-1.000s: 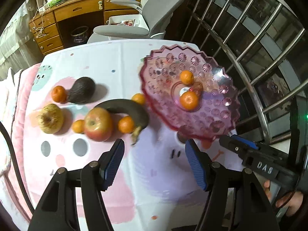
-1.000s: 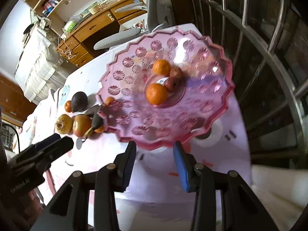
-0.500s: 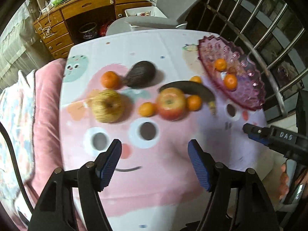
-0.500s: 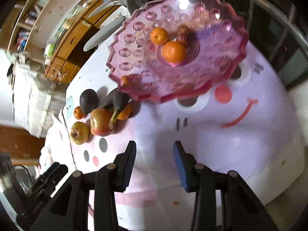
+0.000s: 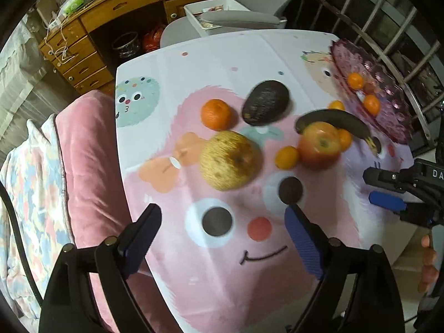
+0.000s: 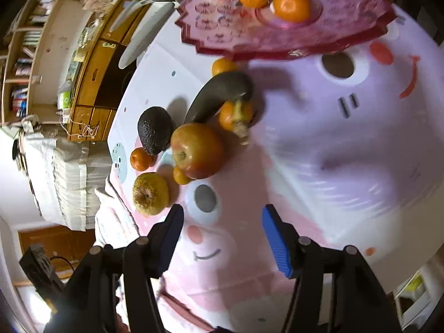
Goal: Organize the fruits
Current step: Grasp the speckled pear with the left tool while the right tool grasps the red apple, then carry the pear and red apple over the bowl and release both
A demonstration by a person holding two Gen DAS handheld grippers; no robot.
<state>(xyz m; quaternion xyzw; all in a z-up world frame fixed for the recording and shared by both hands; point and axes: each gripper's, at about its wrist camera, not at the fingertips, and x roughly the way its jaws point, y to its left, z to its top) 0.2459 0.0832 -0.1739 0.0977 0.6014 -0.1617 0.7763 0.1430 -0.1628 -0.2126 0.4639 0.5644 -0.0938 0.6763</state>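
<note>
A pink glass fruit dish (image 5: 388,102) (image 6: 222,14) stands at the table's right edge and holds two tangerines (image 6: 291,5). On the cloth lie a red apple (image 5: 319,144) (image 6: 197,149), a yellow-brown pear (image 5: 230,161) (image 6: 151,193), a dark avocado (image 5: 265,102) (image 6: 154,129), a blackened banana (image 5: 335,122) (image 6: 219,91) and several small tangerines (image 5: 216,113). My left gripper (image 5: 222,236) is open and empty, above the cloth in front of the pear. My right gripper (image 6: 222,236) is open and empty, near the table's front; it also shows in the left wrist view (image 5: 388,191).
The table carries a pink cartoon cloth (image 5: 249,249). A pink cushion and quilt (image 5: 83,166) lie left of it. A grey chair (image 5: 241,19) and a wooden desk (image 5: 111,27) stand behind. A metal railing (image 5: 388,27) runs along the right.
Both grippers have drawn back and left from the dish, so the loose fruit now sits ahead of them. The right gripper has opened wider. No fruit has moved.
</note>
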